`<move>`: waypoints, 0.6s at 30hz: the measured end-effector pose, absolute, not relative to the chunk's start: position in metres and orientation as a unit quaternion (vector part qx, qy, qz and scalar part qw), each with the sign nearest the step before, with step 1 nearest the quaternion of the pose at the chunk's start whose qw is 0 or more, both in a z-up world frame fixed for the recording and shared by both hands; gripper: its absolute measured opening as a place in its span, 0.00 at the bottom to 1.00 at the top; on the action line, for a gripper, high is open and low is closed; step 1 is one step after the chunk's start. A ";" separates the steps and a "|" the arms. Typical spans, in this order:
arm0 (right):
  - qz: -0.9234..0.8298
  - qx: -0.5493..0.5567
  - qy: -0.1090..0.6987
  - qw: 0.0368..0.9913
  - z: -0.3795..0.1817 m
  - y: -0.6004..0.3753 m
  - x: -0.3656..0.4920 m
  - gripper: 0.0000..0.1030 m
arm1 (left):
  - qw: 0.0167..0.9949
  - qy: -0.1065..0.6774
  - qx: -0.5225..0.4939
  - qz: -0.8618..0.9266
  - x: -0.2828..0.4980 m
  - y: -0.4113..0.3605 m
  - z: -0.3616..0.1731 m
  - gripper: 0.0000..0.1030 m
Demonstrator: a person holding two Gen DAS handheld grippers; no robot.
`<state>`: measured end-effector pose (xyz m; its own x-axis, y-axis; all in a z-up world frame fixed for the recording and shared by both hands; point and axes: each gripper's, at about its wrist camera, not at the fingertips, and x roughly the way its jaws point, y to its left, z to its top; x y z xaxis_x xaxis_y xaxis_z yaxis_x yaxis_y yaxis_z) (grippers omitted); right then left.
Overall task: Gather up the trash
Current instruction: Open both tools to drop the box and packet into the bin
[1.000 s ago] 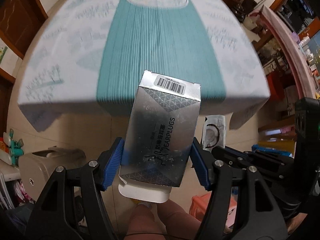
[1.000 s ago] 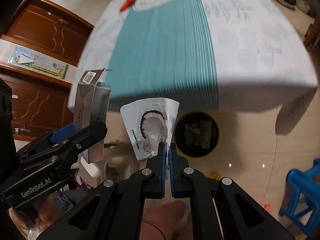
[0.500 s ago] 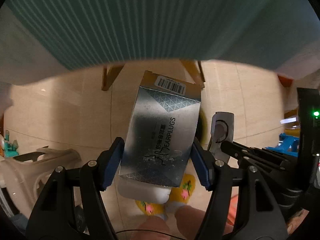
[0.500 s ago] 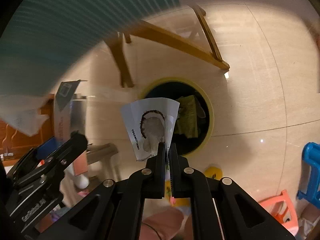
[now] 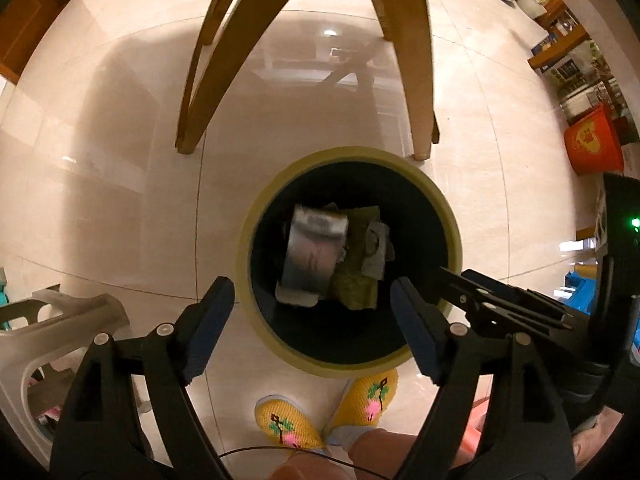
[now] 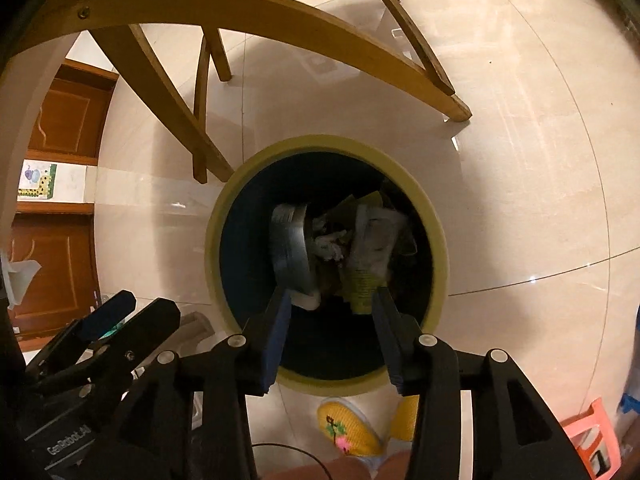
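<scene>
Tools both spread and empty — left tool, right tool — above bin holding silver box.

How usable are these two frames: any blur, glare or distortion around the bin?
Left wrist view: the silver box in the bin is motion-smeared, floor tiles carry soft shadows and a lamp reflection. Right wrist view: fisheye bends the wooden legs, the bin's inside is dark, trash there reads poorly.

Warm, dim indoor light; my view bends hard at its dark edges. Glare spots gleam on the floor beyond the bin, whose blurred contents sit in shadow.
</scene>
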<state>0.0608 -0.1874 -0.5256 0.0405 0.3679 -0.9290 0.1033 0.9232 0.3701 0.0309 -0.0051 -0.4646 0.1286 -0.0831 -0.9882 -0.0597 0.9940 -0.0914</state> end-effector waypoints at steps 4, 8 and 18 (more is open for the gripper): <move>0.101 0.159 0.681 0.708 -0.526 -0.183 0.066 0.42 | 0.757 0.650 -0.066 -0.001 0.026 0.005 -0.451 0.76; 0.108 0.152 0.673 0.716 -0.507 -0.175 0.065 0.42 | 0.764 0.642 -0.061 0.003 0.015 0.012 -0.431 0.76; 0.116 0.156 0.663 0.723 -0.399 -0.179 0.036 0.42 | 0.758 0.649 -0.068 0.010 -0.023 0.016 -0.326 0.76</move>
